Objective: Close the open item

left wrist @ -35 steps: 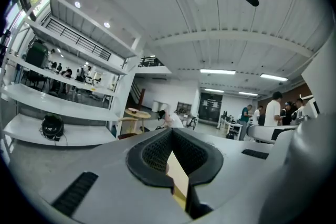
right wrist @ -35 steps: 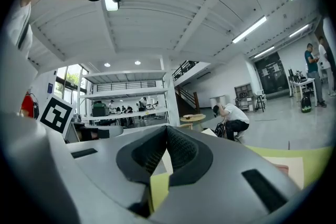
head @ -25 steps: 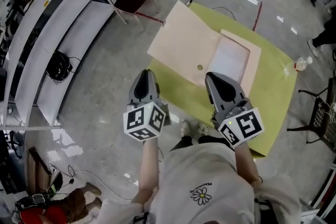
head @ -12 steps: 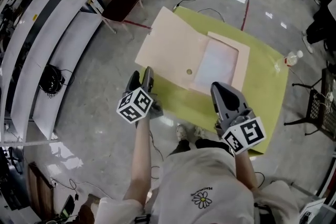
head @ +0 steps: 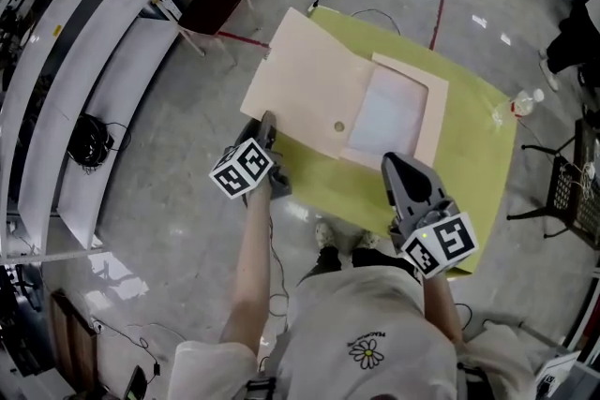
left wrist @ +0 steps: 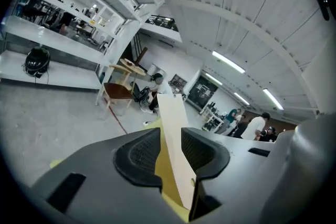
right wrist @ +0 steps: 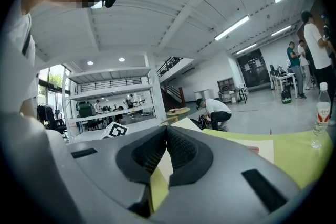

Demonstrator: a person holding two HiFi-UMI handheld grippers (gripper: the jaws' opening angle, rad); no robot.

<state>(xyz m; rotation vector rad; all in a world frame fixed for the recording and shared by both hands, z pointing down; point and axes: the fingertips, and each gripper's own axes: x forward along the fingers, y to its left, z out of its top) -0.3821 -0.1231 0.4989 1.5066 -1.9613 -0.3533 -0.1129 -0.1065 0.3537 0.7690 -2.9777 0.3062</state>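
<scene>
Fingers [left wrist: 137, 157] on the left gripper [head: 265, 128] stand partly apart, and they have just been closing in. Between them sits the near edge of the open cover [head: 302, 87] of the beige folder [head: 392, 112]. In the left gripper view that board runs up between the pads, close to one finger. A strip of yellow-green shows between it and the other, so nothing is pinching it.

Over to the right gripper [head: 395, 167]: its fingers [right wrist: 185, 150] meet at the tips, with nothing caught between them. From the head view it hangs over the near side of the yellow-green bench [head: 483, 159], its tip right at the near edge of the folder's base. Whether it touches, I cannot tell.

And the folder itself lies wide open on the bench. The base rests flat towards the middle, with a pale panel [head: 389, 108] inside it. The cover is swung out to the left, reaching past the bench's left edge and out over the grey floor [head: 169, 201]. A small round spot [head: 338, 126] shows on the cover near the fold.

The left gripper comes at that cover from the near left corner, its marker cube facing up at the camera. A clear bottle [head: 523, 103] with a red label stands by the bench's far right edge, well apart from both grippers.
</scene>
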